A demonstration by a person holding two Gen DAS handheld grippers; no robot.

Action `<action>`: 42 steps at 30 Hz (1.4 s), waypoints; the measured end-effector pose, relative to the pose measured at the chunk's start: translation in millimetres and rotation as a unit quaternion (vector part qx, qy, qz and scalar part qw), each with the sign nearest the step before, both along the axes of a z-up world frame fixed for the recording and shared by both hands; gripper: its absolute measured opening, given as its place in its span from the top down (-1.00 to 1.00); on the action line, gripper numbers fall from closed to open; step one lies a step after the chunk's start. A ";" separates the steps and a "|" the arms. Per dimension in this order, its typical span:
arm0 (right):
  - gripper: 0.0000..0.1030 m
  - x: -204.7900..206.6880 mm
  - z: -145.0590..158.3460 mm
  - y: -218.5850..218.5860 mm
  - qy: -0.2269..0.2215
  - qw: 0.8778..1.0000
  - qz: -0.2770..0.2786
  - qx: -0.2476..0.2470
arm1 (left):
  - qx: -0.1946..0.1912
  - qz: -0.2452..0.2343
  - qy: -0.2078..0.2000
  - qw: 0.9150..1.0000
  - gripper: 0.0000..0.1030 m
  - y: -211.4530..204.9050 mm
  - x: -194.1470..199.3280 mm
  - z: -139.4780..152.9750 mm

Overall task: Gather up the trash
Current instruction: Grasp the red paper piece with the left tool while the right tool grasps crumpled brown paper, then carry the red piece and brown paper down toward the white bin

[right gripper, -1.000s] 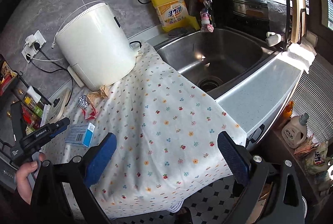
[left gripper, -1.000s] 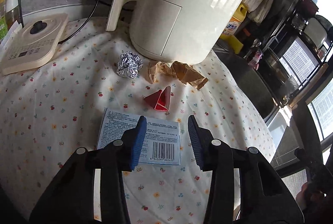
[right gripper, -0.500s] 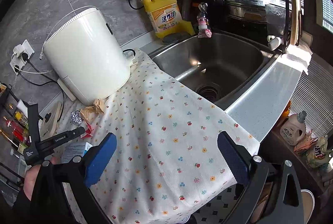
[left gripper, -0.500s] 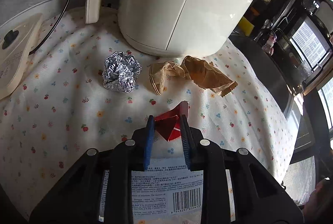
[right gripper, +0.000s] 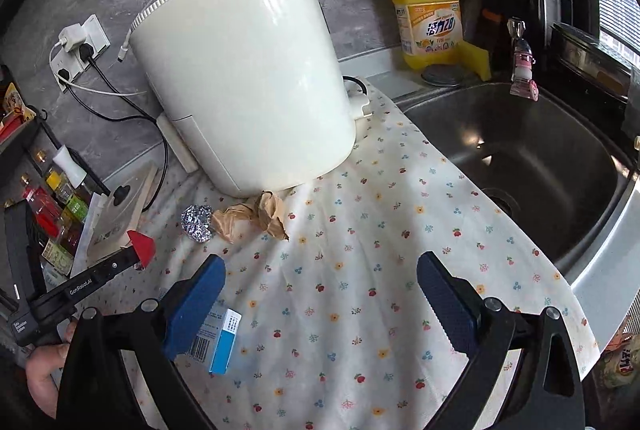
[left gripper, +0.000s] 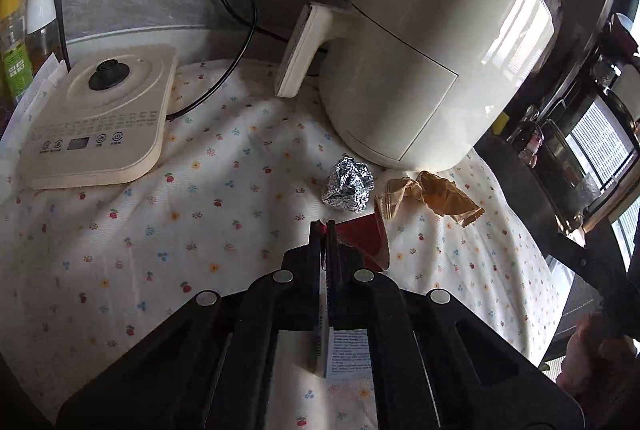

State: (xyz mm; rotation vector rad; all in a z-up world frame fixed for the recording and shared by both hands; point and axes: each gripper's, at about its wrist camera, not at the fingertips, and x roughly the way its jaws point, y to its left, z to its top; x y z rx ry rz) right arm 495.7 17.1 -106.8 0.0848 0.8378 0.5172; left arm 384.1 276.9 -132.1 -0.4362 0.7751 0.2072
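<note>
On the flowered cloth [right gripper: 352, 270], one red wrapper [left gripper: 366, 240] is pinched between the jaws of the left gripper [left gripper: 325, 230], which have just been closing on it. A second ago it lay free at 12 o'clock of the open jaws; in the right wrist view it is raised clear of the cloth at the gripper's tip. Its triangular body sticks out toward 3 o'clock of the fingertips in the left wrist view, long axis roughly level across the frame.

Right gripper [right gripper: 322, 294]: jaws released and wide apart, nothing between the pads; the air fryer looms larger than before.

Trash count on the cloth:
- one foil ball [left gripper: 348, 184], at 1 o'clock of the left gripper;
- one crumpled brown paper bag [left gripper: 434, 196], touching the air fryer [left gripper: 432, 70] base;
- one blue-and-white carton [right gripper: 218, 336], lying flat beside the right gripper's left finger, long axis toward 1 o'clock.

Other: one cream kettle base [left gripper: 100, 118], at 10 o'clock; one yellow detergent bottle [right gripper: 430, 18]; one sink [right gripper: 520, 150].
</note>
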 end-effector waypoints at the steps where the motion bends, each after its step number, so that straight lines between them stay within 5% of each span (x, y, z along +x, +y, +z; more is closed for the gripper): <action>1: -0.83 3.7 -2.4 8.3 0.002 1.000 0.007 0.001 | 0.001 0.014 0.002 1.000 0.94 8.2 -7.8 -0.5; 9: -0.78 37.9 -20.7 61.4 0.011 0.999 0.041 -0.025 | -0.011 0.137 -0.006 0.990 0.94 66.5 -80.0 -0.3; 16: -0.64 62.2 -41.9 78.4 0.044 0.997 0.032 -0.046 | -0.013 0.188 -0.006 0.982 0.94 81.6 -130.0 0.0; 18: -0.28 66.8 -47.7 80.3 0.055 0.996 0.042 -0.049 | -0.016 0.199 -0.008 0.980 0.94 82.1 -139.4 0.4; 19: 0.22 68.7 -50.3 81.3 0.067 0.995 0.052 -0.048 | -0.016 0.203 -0.008 0.979 0.94 81.7 -143.2 0.8; 21: 0.65 68.9 -51.7 79.9 0.080 0.994 0.063 -0.046 | -0.016 0.207 -0.009 0.978 0.94 78.9 -149.0 1.4; 32: 0.71 19.9 -27.1 22.2 0.044 0.995 0.087 -0.036 | -0.007 0.190 -0.017 0.982 0.94 25.3 -152.4 10.3; 42: 0.71 -31.0 10.4 -104.3 0.027 0.997 0.075 0.001 | -0.005 0.141 -0.028 0.990 0.94 -84.1 -142.1 22.7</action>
